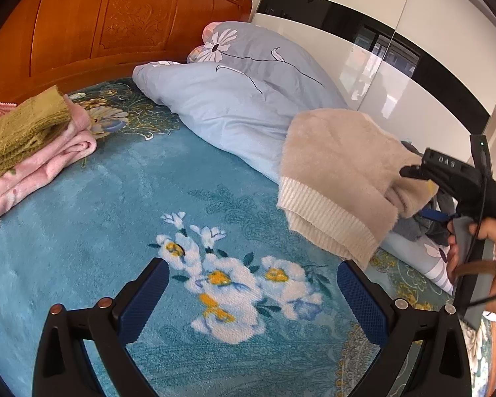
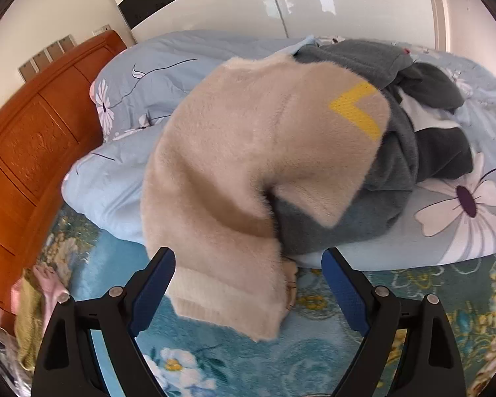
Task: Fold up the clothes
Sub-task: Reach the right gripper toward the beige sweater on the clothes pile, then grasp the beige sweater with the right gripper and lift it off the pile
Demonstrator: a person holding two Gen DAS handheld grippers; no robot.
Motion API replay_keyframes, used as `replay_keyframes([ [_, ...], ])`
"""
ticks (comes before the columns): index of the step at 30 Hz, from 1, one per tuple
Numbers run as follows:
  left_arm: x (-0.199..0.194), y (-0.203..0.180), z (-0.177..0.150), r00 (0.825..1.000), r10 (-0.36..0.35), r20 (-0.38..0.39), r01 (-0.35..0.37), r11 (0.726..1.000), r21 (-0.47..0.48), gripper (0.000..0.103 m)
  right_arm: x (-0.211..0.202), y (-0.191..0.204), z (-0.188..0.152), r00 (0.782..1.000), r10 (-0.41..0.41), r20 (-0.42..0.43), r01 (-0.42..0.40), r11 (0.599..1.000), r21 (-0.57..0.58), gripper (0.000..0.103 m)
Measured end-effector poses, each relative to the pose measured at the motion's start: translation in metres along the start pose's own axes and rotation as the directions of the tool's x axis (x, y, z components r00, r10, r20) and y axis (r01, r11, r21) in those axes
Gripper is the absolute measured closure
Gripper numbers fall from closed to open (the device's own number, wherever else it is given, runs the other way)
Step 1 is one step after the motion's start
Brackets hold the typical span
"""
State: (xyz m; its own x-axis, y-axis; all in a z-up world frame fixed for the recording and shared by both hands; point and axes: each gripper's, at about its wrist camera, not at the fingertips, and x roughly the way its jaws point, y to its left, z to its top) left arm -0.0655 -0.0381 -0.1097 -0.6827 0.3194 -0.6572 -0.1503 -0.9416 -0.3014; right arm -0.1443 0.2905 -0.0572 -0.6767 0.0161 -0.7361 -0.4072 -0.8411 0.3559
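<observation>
both tools, left tool [image 1: 253, 292] and right tool [image 2: 248, 284], are held wide, gripping nothing; a beige sweater [image 2: 248, 165] is draped mid-frame over the blue duvet [image 2: 142, 66] on the bed [image 1: 115, 198].

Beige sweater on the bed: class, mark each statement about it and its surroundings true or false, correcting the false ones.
1. The beige sweater lies partly on grey clothes. True.
2. The left gripper holds the sweater. False: its fingers are open over the blue blanket.
3. The sweater has a yellow mark. True.
4. The folded pile is all white. False: it shows green and pink.
5. The right gripper is open. True.
</observation>
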Motion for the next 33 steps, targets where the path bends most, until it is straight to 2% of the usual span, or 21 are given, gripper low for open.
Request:
replay_keyframes([
  [3, 0.003, 0.003, -0.006, 1.000, 0.010, -0.016, -0.010, 1.000, 0.021, 0.000, 0.015, 0.003, 0.008, 0.999, 0.045, 0.009, -0.045, 0.998, 0.054, 0.012],
  [8, 0.010, 0.008, -0.006, 1.000, -0.008, -0.015, 0.009, 1.000, 0.012, 0.000, 0.047, 0.007, 0.023, 0.999, 0.049, 0.000, -0.048, 0.991, 0.127, 0.012],
  [12, 0.019, 0.013, -0.007, 1.000, -0.022, -0.022, 0.022, 1.000, -0.006, 0.000, 0.069, -0.002, 0.038, 0.999, -0.046, -0.001, 0.045, 0.985, 0.165, 0.013],
  [15, 0.028, 0.018, -0.008, 0.998, -0.027, -0.049, 0.025, 0.999, -0.034, 0.000, 0.075, -0.012, 0.049, 0.999, -0.025, 0.029, 0.017, 0.965, 0.261, 0.015],
  [17, 0.033, 0.022, -0.008, 0.998, -0.030, -0.064, 0.026, 0.998, -0.051, 0.000, 0.077, -0.021, 0.054, 0.998, -0.003, 0.056, -0.017, 0.935, 0.354, 0.023],
  [19, 0.038, 0.025, -0.009, 0.996, -0.033, -0.078, 0.027, 0.997, -0.068, 0.000, 0.076, -0.031, 0.056, 0.995, 0.029, 0.092, -0.069, 0.880, 0.470, 0.047],
  [20, 0.039, 0.027, -0.009, 0.996, -0.035, -0.082, 0.028, 0.997, -0.078, 0.000, 0.074, -0.036, 0.056, 0.993, 0.042, 0.111, -0.093, 0.852, 0.515, 0.055],
  [21, 0.040, 0.029, -0.009, 0.996, -0.037, -0.087, 0.030, 0.996, -0.087, 0.000, 0.072, -0.038, 0.055, 0.991, 0.059, 0.120, -0.115, 0.831, 0.544, 0.072],
  [23, 0.042, 0.032, -0.009, 0.995, -0.042, -0.095, 0.032, 0.994, -0.105, 0.000, 0.069, -0.038, 0.052, 0.986, 0.100, 0.137, -0.162, 0.797, 0.582, 0.083],
  [24, 0.042, 0.033, -0.009, 0.994, -0.041, -0.101, 0.030, 0.993, -0.112, 0.000, 0.063, -0.035, 0.053, 0.979, 0.136, 0.151, -0.199, 0.793, 0.576, 0.087],
  [26, 0.041, 0.035, -0.008, 0.992, -0.054, -0.118, 0.039, 0.991, -0.127, 0.000, 0.040, -0.024, 0.062, 0.953, 0.229, 0.199, -0.302, 0.784, 0.542, 0.089],
  [28, 0.037, 0.038, -0.007, 0.987, -0.082, -0.138, 0.062, 0.987, -0.147, 0.000, 0.016, -0.013, 0.071, 0.915, 0.321, 0.244, -0.402, 0.765, 0.503, 0.090],
  [31, 0.028, 0.042, -0.006, 0.978, -0.127, -0.164, 0.096, 0.978, -0.187, 0.000, -0.024, 0.000, 0.085, 0.838, 0.456, 0.301, -0.546, 0.709, 0.445, 0.090],
  [33, 0.017, 0.047, -0.006, 0.977, -0.143, -0.158, 0.107, 0.970, -0.221, 0.000, -0.066, 0.001, 0.090, 0.780, 0.508, 0.365, -0.624, 0.680, 0.385, 0.091],
])
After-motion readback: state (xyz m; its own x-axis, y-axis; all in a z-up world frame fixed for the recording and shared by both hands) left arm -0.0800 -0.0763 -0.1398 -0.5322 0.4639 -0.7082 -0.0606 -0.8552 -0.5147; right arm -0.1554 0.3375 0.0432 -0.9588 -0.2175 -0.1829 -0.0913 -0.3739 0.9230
